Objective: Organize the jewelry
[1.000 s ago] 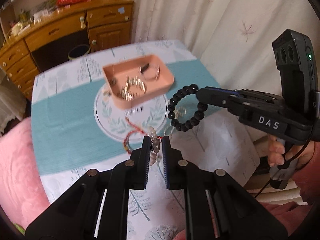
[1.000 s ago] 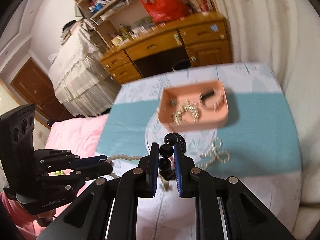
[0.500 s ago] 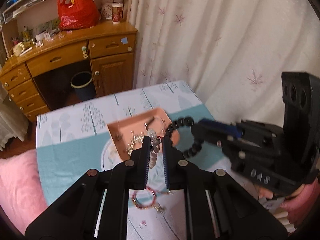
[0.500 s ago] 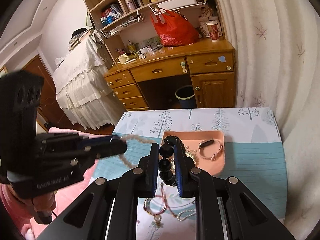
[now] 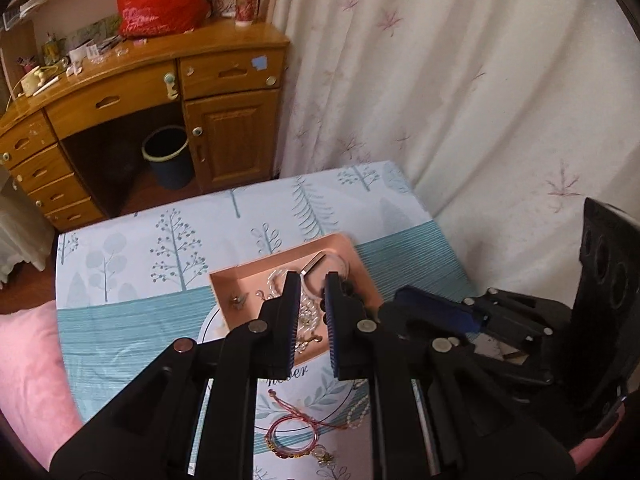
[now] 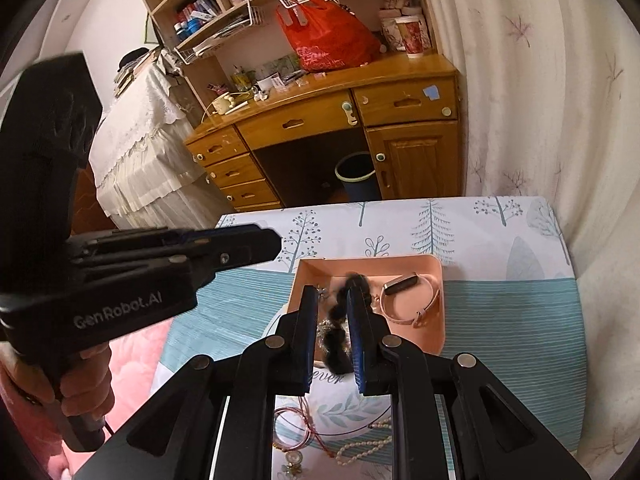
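Note:
A pink tray [image 5: 224, 280] [image 6: 434, 312] sits mid-table with several jewelry pieces in it, among them a strap watch [image 6: 404, 290]. My left gripper [image 5: 311, 312] hangs above the tray, open and empty; a pale bead bracelet [image 5: 306, 312] shows between its fingers, in or over the tray. My right gripper [image 6: 332, 332] is open above the tray's near edge. The black bead bracelet [image 6: 340, 328] is blurred between its fingers, falling toward the tray. A red cord bracelet [image 5: 292, 436] [image 6: 292, 420] and a pearl strand [image 5: 358, 412] [image 6: 360, 446] lie on the cloth nearer me.
The table has a tree-print and teal-striped cloth [image 5: 120, 320] [image 6: 512, 328]. A pink cushion [image 5: 28, 380] lies to the left. A curtain [image 5: 460, 100] hangs on the right. A wooden desk [image 5: 120, 92] and a bin [image 5: 166, 156] stand beyond the table.
Both grippers have opened over the tray. The left has let go of the pale bead bracelet. The right has let go of the black bead bracelet, which is dropping.

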